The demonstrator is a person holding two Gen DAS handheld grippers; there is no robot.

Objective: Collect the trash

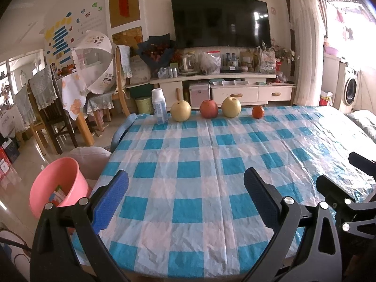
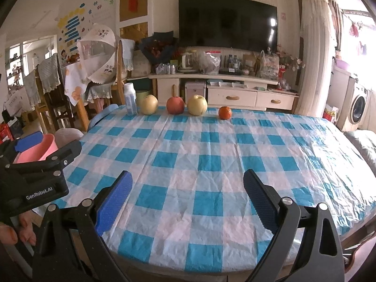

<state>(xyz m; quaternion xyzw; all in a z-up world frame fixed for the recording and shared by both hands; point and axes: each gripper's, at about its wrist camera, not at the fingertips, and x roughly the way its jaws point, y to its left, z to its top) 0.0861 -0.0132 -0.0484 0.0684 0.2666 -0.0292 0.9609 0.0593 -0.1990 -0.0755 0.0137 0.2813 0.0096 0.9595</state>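
Pink bin (image 1: 56, 185) contents unclear; left gripper (image 2: 44, 150) partly hides it.

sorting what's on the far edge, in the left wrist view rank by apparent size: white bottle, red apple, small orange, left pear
1. white bottle, tallest
2. left pear and red apple, too alike to split
3. small orange, clearly smallest
All stand at a similar distance.

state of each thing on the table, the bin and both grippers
left gripper: open, empty
right gripper: open, empty
bottle: upright, capped
two pears: upright
apple: upright
orange: resting on the cloth
pink bin: open, papers inside
TV: off
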